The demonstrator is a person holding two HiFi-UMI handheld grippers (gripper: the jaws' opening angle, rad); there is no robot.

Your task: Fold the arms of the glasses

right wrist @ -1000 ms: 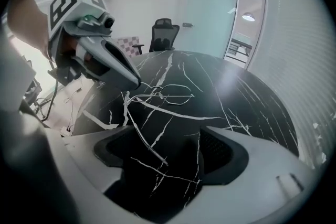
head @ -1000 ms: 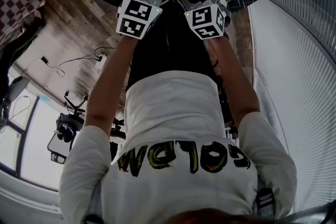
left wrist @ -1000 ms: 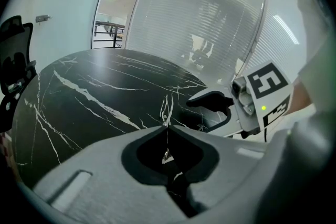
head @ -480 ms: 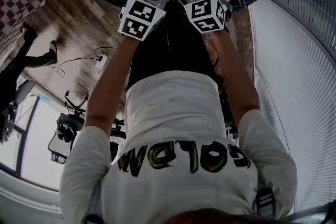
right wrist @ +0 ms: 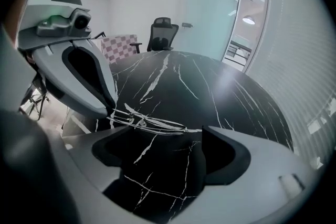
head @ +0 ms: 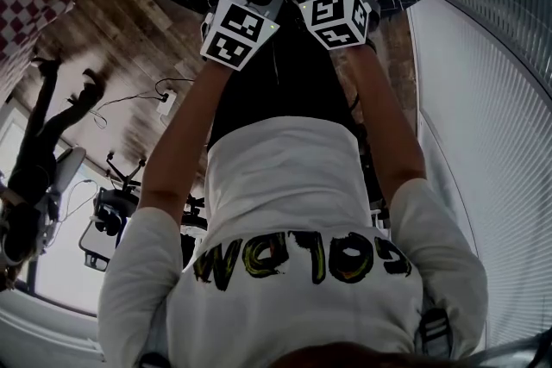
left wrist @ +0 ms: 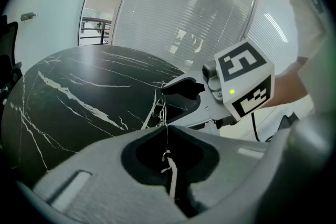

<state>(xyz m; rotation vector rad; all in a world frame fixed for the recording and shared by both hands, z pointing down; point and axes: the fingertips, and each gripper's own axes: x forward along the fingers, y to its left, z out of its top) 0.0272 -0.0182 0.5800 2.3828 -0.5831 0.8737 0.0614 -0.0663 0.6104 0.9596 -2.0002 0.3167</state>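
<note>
Glasses [right wrist: 149, 123]: thin wire frame, resting low on the black veined tabletop [right wrist: 220, 86], near the edge closest to the person, between the two tools. Judged very light, springy and easily bent; hinges and lenses fragile; likely to skate on the polished stone if pushed unsupported.

Left hand-held gripper [left wrist: 164, 127]: jaws closed together on one end of the frame, with fine wire running out past the tips. Treat as the anchor. Keep pressure slight to avoid kinking the wire.

Right hand-held gripper [right wrist: 157, 136]: jaws spread wide, just opened further, pads pressing on nothing. Frame lying across the mouth of the jaws, just ahead of the tips.

Folded or unfolded state of either arm: not readable, wires overlapping too finely.

Recommended hold, as a judgement: take an arm along its straight run, away from the hinge and clear of the lens. Swing inward about the hinge rather than pressing down. Avoid gripping the lens rims. Close slowly and stop at first resistance.
</note>
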